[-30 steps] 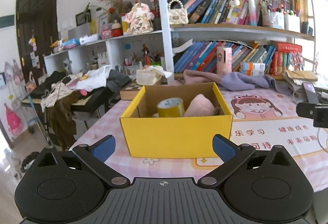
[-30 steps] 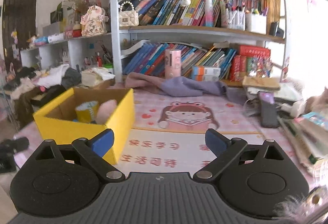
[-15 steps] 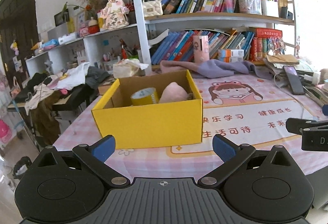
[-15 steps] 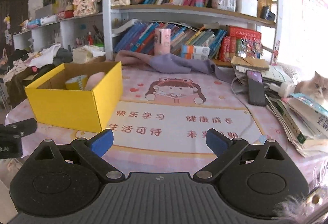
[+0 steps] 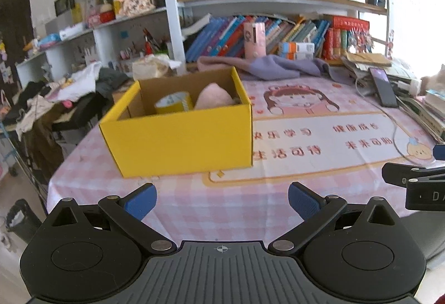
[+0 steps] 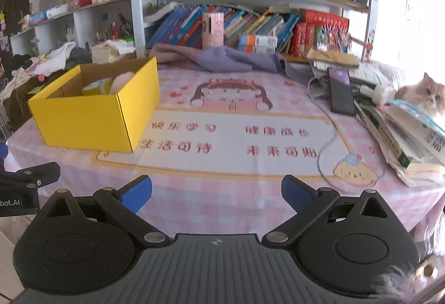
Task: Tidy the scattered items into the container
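A yellow cardboard box (image 5: pixel 183 139) stands on the pink checked tablecloth (image 5: pixel 222 201). It holds a yellow tape roll (image 5: pixel 173 103) and a pink soft item (image 5: pixel 212 98). The box also shows in the right wrist view (image 6: pixel 91 123), at the left. My left gripper (image 5: pixel 221 202) is open and empty, near the table's front edge, in front of the box. My right gripper (image 6: pixel 217 194) is open and empty, to the right of the box. Each gripper shows at the edge of the other's view.
A purple cloth (image 6: pixel 222 60) and a pink carton (image 6: pixel 212 29) lie at the back by the bookshelf. A black phone (image 6: pixel 340 91), a cable and stacked books (image 6: pixel 403 134) fill the right side. A cat (image 6: pixel 425 91) sits at far right. Clothes lie on a rack (image 5: pixel 55 98) at left.
Both grippers have pulled back from the box toward the table's front edge and stayed open. The box looks smaller and farther away.
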`<state>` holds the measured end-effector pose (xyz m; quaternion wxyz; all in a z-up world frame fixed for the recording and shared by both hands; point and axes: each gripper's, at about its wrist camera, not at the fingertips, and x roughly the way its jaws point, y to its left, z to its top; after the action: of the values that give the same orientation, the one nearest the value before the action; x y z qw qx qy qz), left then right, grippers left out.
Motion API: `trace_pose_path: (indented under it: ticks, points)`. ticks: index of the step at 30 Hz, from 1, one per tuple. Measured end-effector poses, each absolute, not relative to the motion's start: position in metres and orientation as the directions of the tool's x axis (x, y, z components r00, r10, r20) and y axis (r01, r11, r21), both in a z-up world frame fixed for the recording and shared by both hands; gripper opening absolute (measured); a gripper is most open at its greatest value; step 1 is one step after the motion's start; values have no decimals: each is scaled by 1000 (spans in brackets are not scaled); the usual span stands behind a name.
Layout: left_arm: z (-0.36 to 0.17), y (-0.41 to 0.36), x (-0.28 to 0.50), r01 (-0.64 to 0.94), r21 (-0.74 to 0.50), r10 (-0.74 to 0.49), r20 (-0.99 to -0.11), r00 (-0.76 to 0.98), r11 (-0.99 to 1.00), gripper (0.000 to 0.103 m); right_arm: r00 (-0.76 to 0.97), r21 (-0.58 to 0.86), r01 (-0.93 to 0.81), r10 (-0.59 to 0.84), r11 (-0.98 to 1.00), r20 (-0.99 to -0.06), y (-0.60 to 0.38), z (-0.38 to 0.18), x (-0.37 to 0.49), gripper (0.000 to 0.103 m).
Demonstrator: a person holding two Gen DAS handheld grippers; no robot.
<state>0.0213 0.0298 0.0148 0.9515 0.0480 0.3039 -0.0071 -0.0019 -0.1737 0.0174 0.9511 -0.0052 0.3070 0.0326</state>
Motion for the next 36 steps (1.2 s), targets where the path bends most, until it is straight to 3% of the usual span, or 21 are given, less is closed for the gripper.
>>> trace_pose_path:
  ticks: [9,36]
  points:
    - [9,27,22,49,100,24,-621,784,994,102,780,21,-83,78,996,-620,-171,12,-1,101]
    - [6,31,30,49,89,18,-634,773,995,102,761,11,-103,86,995,-643,-162,8,8,101]
